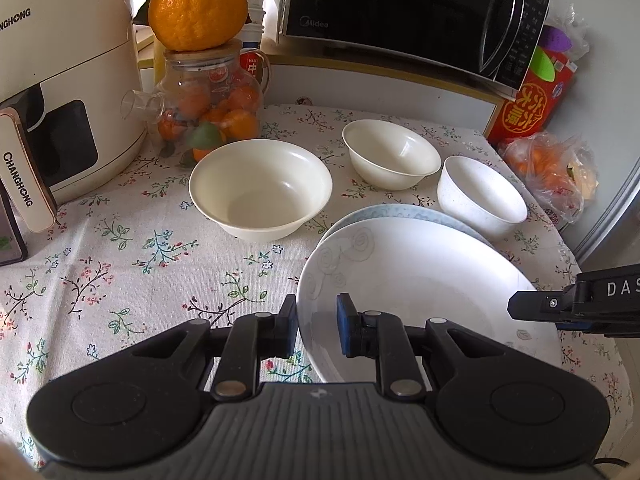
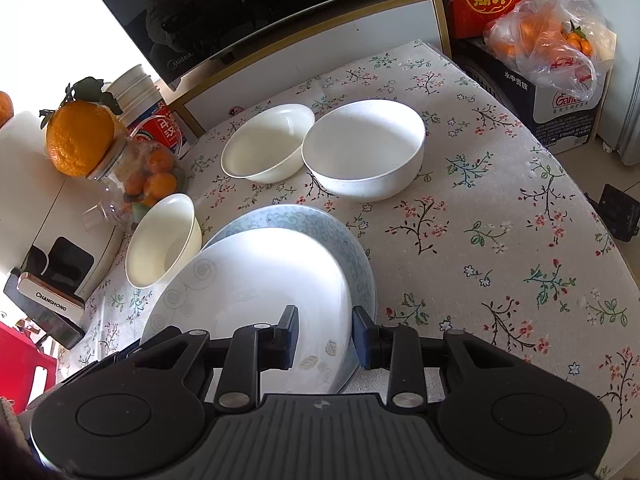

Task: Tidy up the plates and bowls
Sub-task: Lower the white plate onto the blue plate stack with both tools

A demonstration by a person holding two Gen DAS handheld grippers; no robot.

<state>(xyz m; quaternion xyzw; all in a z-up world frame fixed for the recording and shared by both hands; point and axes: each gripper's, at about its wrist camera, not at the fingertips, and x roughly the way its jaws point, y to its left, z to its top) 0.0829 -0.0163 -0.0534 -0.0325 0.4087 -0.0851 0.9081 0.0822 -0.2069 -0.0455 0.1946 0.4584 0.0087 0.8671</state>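
On the floral cloth (image 1: 120,248) stand three smooth round bowls, two plates and a glass jar. At left, a cream air fryer (image 1: 60,80) with a glossy curved shell. Beside it, the clear glass jar (image 1: 208,96) holds small oranges, with a large dimpled orange (image 1: 198,4) on its lid. Then a wide cream bowl (image 1: 260,188), a smaller flared bowl (image 1: 390,154), and a straight-sided speckled bowl (image 1: 480,196). Nearer, a glossy white plate (image 1: 420,280) with faint grey swirls lies on a blue-patterned plate (image 2: 352,248). The left gripper (image 1: 318,328) is closed narrowly on the white plate's left rim; the right gripper (image 2: 326,338) clamps both plates' right edge. A black microwave (image 1: 400,8) sits behind.
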